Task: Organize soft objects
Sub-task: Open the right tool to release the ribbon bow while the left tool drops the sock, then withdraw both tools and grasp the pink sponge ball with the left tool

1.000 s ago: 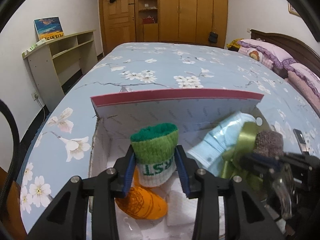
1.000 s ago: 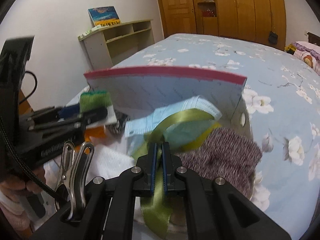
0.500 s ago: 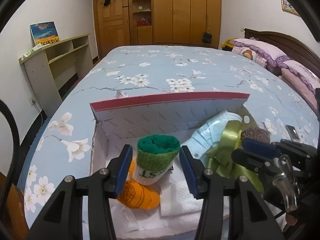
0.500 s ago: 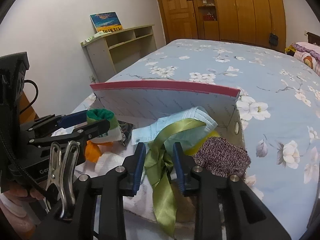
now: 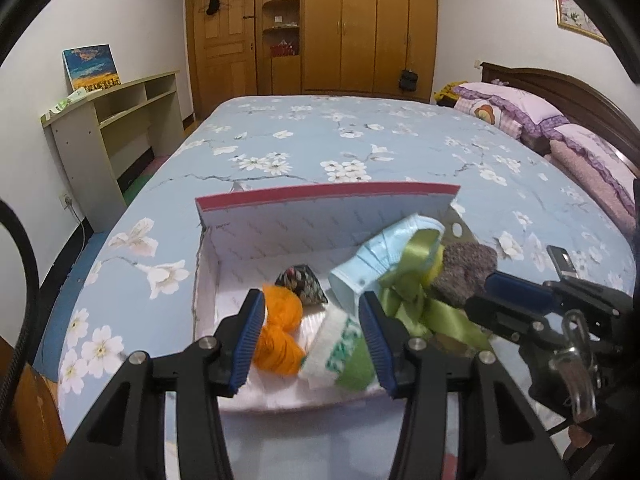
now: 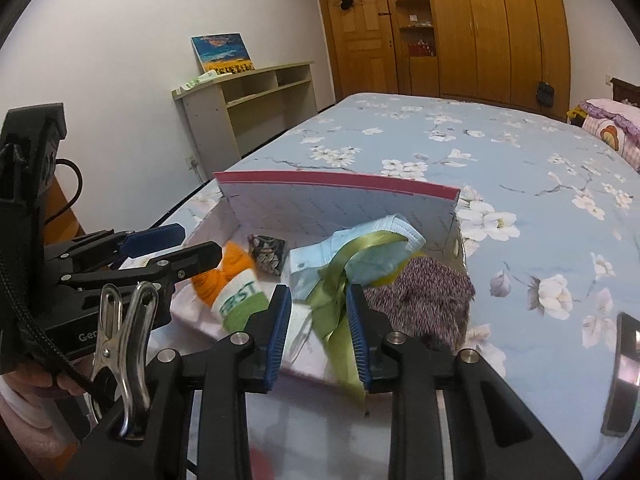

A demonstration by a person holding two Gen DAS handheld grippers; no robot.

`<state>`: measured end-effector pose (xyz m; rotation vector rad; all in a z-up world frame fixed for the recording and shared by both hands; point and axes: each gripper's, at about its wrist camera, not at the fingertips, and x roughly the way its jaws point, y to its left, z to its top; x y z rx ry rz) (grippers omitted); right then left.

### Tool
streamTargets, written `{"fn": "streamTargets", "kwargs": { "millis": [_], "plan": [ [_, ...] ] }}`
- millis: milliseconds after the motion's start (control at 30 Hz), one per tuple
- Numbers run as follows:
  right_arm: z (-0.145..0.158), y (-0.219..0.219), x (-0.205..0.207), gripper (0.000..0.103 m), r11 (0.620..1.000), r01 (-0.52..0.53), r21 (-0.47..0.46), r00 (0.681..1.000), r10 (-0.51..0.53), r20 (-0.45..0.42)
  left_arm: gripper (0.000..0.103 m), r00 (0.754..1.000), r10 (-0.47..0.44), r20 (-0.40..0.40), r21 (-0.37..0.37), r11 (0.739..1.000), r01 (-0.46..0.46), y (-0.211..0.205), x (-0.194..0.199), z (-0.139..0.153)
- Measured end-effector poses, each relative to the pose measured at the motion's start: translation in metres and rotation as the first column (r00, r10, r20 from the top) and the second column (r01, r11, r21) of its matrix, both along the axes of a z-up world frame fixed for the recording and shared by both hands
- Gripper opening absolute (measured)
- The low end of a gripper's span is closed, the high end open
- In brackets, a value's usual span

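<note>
Inside the box, sock between parted left gripper fingers

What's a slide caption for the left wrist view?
Open left gripper above sock lying in box on bed.

Both grippers were black plastic with blue ridged pads and shiny silver screws. A silver metal clip hung beside the right one. The left gripper had white letters and a black braided cable.
</note>
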<state>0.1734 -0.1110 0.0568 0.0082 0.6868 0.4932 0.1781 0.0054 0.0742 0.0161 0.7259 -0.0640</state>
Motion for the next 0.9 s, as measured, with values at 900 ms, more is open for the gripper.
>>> {"fn": "streamTargets", "kwargs": {
  "millis": [900],
  "plan": [
    [-0.023,-0.028,-0.107,0.03,0.999,-0.002,-0.049,0.998,0.0,-0.058,0.051,0.988,-0.111,-0.108,-0.059,0.993,0.106,-0.029,-0.079,-0.032]
  ]
}}
